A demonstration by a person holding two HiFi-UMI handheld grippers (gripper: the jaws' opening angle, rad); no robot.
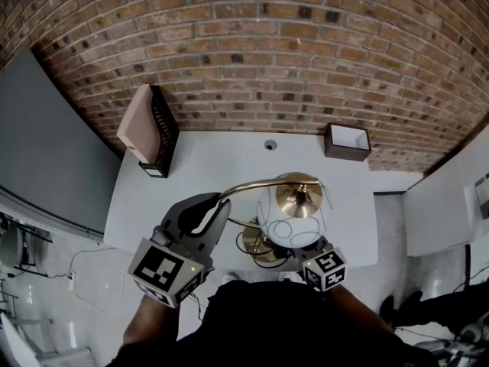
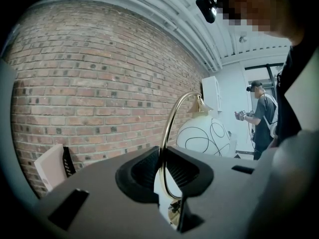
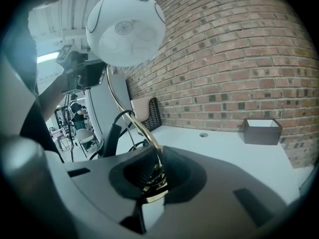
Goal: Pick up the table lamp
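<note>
"Brass arm (image 2: 169, 128) of the table lamp (image 1: 294, 209), who's got hold of it?"
"That's the left gripper (image 2: 162, 180), clenched on the curve. The right gripper (image 3: 153, 180) is clamped on the brass stem lower down."
"Where's the lamp?"
"Six o'clock edge of the white table (image 1: 199, 159), with its globe shade (image 1: 294, 220) at three o'clock from the left claw."

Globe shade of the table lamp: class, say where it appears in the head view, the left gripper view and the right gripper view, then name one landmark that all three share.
Head view: the globe shade is low, right of centre.
Left gripper view: it is right of centre at mid height.
Right gripper view: it is at the upper left, seen from below.
Shared landmark: the brick wall.
</note>
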